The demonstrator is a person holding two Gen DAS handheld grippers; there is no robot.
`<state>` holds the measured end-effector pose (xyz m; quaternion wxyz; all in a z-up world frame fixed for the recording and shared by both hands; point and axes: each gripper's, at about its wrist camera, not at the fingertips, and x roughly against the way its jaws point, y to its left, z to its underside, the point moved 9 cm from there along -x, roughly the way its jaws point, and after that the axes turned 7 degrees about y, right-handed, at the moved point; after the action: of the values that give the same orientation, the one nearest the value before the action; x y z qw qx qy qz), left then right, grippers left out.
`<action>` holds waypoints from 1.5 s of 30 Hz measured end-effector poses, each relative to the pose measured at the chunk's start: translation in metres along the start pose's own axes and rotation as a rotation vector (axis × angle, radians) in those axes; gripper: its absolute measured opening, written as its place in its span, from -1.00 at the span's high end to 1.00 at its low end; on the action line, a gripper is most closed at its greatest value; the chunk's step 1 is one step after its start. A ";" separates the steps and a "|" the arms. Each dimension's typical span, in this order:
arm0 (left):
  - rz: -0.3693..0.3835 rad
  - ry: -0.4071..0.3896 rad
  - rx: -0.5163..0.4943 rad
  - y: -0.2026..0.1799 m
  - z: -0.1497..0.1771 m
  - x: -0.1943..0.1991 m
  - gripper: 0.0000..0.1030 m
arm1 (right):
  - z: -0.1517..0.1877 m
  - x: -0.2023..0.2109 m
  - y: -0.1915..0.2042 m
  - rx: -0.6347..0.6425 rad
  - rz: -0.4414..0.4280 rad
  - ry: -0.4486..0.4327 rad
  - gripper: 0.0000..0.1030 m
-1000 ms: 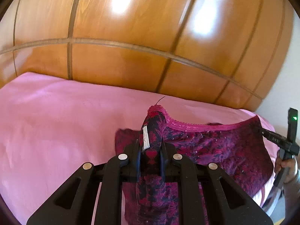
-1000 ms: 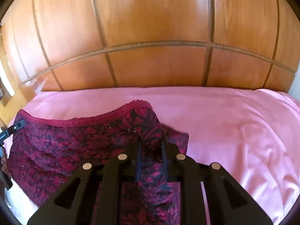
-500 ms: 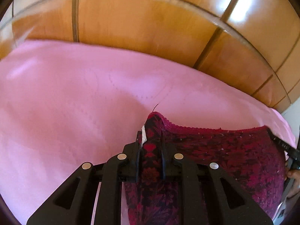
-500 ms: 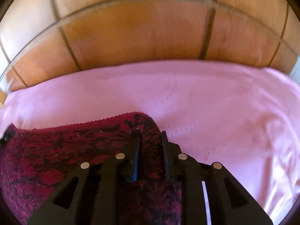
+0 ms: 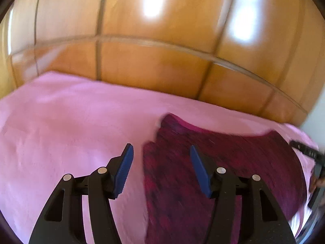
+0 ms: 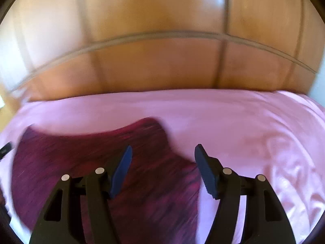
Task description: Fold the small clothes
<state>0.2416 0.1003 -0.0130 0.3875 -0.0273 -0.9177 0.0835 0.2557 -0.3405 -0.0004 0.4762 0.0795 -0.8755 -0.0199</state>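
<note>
I am holding both tongs, left gripper [image 5: 161, 167] and right gripper [image 6: 162, 168], spread empty; blurred underwear [image 5: 223, 162] at 3 o'clock is risking bunching on the sheet [image 5: 61, 132].

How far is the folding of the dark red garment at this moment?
Done: the dark red garment lies spread on the pink sheet, waistband toward the wooden headboard. In hand: nothing; the left hand-held gripper and right hand-held gripper are both open above it. Left: no fold is visible, so the folding itself seems to remain, though blur hides details.
</note>
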 end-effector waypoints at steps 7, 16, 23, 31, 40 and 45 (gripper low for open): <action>0.012 0.109 -0.121 -0.032 0.059 -0.024 -0.13 | 0.074 0.020 0.026 0.114 -0.084 0.076 -0.15; -0.002 0.084 -0.055 -0.037 0.053 0.000 -0.14 | 0.086 0.012 0.001 0.011 -0.113 0.062 -0.06; -0.029 0.048 -0.053 -0.036 0.096 0.031 -0.14 | 0.085 0.049 0.065 0.127 -0.123 -0.038 -0.27; -0.029 0.123 0.016 -0.018 0.116 0.010 -0.36 | 0.127 0.003 0.109 0.222 -0.092 0.043 -0.32; -0.124 -0.048 -0.073 -0.036 0.084 0.054 -0.36 | 0.109 0.024 0.096 0.156 -0.148 0.041 -0.37; -0.130 -0.065 -0.115 -0.043 0.072 0.053 -0.36 | 0.082 0.026 0.077 0.086 -0.144 0.016 -0.42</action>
<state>0.1538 0.0548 -0.0175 0.3601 0.0127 -0.9328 0.0060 0.1641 -0.2722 -0.0150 0.4768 0.1629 -0.8636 -0.0161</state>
